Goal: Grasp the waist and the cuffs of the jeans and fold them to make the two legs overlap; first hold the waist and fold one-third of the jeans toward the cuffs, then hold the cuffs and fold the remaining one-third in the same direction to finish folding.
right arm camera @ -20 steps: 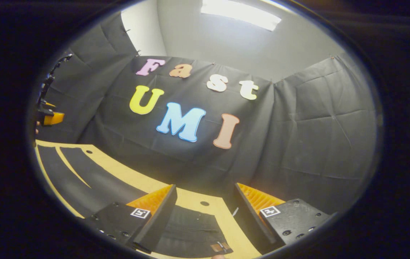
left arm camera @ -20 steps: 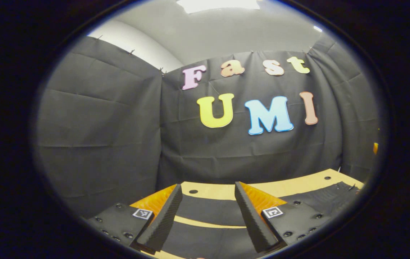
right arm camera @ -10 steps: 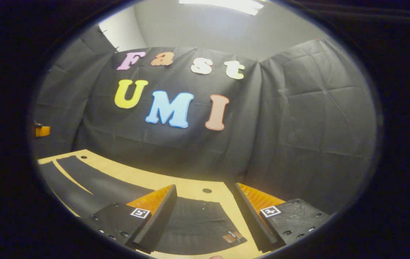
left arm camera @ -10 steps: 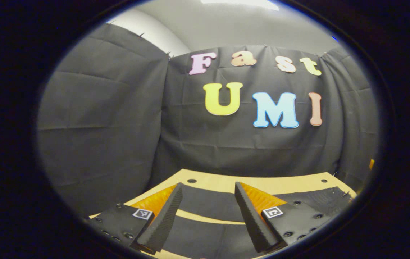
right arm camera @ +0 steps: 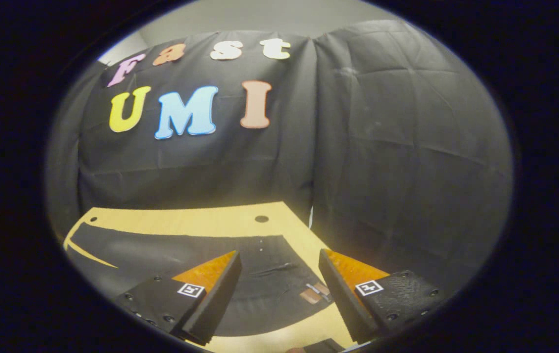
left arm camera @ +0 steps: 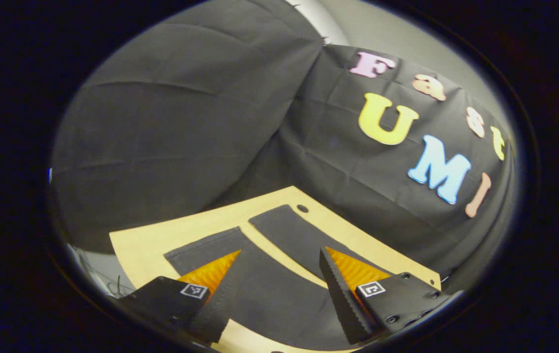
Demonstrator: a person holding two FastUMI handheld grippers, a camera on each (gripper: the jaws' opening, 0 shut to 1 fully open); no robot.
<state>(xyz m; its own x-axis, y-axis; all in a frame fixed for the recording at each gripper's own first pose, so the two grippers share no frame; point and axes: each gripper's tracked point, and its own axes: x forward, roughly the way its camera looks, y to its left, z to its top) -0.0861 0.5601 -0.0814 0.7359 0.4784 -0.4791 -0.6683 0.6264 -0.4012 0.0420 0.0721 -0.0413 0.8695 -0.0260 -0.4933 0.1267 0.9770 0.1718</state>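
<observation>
Jeans (left arm camera: 279, 274) spread flat on tan table (left arm camera: 152, 245), legs parted by a thin strip of bare board, cuffs (left arm camera: 240, 233) toward the far left corner in the left gripper view. Left gripper (left arm camera: 279, 294) poised above the legs, wide open, gripping nothing. Right gripper (right arm camera: 279, 294) above the waist (right arm camera: 279, 279) near the leather patch (right arm camera: 315, 293), likewise gaping and empty. Likely risks: pinching only the top layer, so the lower stays behind; uneven lift from the two ends, skewing the leg overlap; dragging dark cloth off the table edge.
</observation>
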